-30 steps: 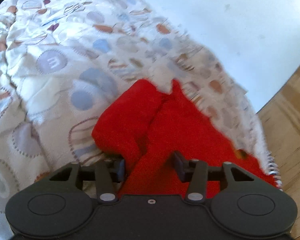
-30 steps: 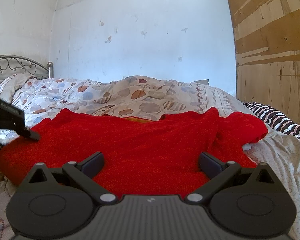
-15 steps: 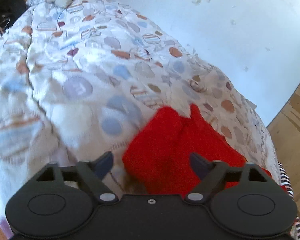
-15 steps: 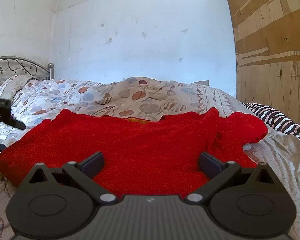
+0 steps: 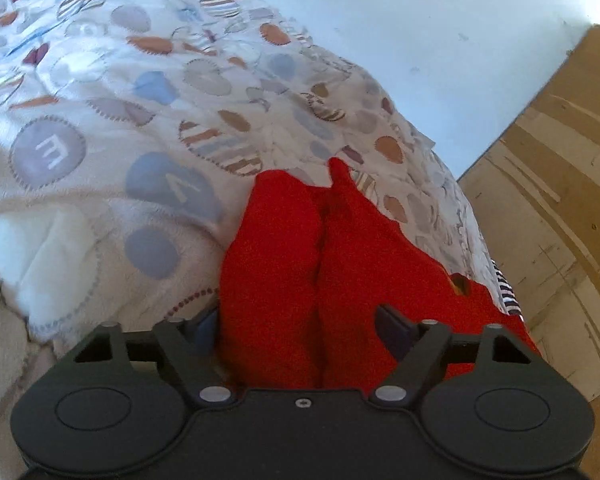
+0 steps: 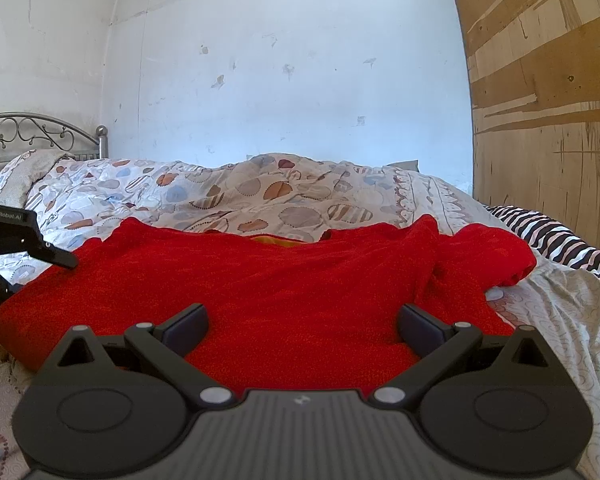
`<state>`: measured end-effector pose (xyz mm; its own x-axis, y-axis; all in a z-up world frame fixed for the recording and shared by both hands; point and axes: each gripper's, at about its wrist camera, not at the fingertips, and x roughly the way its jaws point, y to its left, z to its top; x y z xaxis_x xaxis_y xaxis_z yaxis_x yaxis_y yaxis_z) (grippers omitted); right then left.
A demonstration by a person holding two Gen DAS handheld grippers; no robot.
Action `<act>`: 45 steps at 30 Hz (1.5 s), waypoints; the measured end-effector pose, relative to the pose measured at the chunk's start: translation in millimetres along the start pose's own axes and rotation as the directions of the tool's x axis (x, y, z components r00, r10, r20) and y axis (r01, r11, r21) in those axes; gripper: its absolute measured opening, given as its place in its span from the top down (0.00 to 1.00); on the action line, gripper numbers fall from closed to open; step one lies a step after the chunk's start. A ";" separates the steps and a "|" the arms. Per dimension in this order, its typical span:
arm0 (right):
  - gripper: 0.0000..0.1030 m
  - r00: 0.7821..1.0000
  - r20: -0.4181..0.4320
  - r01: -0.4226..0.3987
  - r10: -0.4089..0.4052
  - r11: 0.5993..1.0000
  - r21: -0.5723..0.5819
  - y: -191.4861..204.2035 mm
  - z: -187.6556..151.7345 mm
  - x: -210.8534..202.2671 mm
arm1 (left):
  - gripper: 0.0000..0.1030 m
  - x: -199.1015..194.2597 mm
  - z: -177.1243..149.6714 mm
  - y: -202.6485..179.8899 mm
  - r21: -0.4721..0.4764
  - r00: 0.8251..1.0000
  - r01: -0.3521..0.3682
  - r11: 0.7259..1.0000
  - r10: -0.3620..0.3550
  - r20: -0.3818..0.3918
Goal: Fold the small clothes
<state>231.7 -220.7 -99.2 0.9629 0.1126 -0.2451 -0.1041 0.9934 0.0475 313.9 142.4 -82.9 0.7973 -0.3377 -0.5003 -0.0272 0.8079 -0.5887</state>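
Observation:
A small red garment [image 6: 284,280] lies spread on the patterned quilt [image 6: 260,188], with a sleeve bunched at its right end [image 6: 488,252]. In the left wrist view its near end forms two thick red folds [image 5: 300,264]. My left gripper [image 5: 300,328] straddles these folds and its jaws are closing, with the cloth between them; the pads do not clearly press on it. That gripper also shows at the left edge of the right wrist view, at the garment's left end [image 6: 44,276]. My right gripper [image 6: 302,328] stands open low over the garment's near edge.
A metal bed head [image 6: 28,132] stands at the far left. A black-and-white striped cloth [image 6: 556,240] lies at the right by a wooden panel [image 6: 548,100]. A white wall [image 6: 300,80] runs behind the bed.
The left gripper opened wide and drew back from the red fold, then came forward over it again with its jaws narrowing. The right gripper kept still.

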 end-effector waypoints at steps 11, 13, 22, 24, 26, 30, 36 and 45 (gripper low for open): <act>0.00 0.999 -0.036 -0.013 0.012 1.000 -0.015 -2.5 7.1 -0.3 | 0.78 -3.3 16.4 -39.5 0.037 0.990 -0.134 0.990 0.136 -0.039; 0.00 0.998 -0.062 -0.018 0.016 0.999 -0.030 -2.9 14.1 -0.9 | 0.80 -8.7 19.3 -52.7 0.060 0.988 -0.151 0.987 0.153 -0.024; 0.00 0.995 -0.010 0.095 -0.095 0.995 0.017 -42.5 35.6 -45.0 | 0.83 -21.1 37.7 -150.9 0.245 0.998 -0.052 0.968 0.046 0.031; 0.00 0.990 0.009 0.138 -0.138 0.989 0.050 -59.6 36.3 -61.1 | 0.83 -16.1 36.0 -187.9 0.317 1.000 -0.005 0.948 -0.004 0.028; 0.00 0.981 0.015 0.191 -0.192 0.979 0.067 -76.6 36.0 -75.2 | 0.83 -7.2 29.7 -224.3 0.376 0.999 0.044 0.925 -0.052 0.010; 0.00 0.955 -0.007 0.296 -0.296 0.952 0.080 -105.5 26.3 -97.0 | 0.84 18.1 1.3 -294.6 0.488 0.993 0.116 0.865 -0.098 -0.062; 0.00 0.916 -0.093 0.398 -0.390 0.912 0.100 -132.9 3.2 -122.1 | 0.87 65.6 -67.9 -356.4 0.569 0.972 0.195 0.799 -0.080 -0.220; 0.00 0.887 -0.170 0.453 -0.429 0.880 0.144 -144.6 -18.2 -137.8 | 0.63 70.9 -81.6 -337.6 0.510 0.940 0.283 0.812 -0.130 -0.315</act>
<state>109.5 -379.5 -89.9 0.8566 -0.3227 -0.4027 0.3805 0.9221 0.0703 330.4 -193.7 28.5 0.5631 -0.5745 -0.5940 0.5113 0.8069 -0.2957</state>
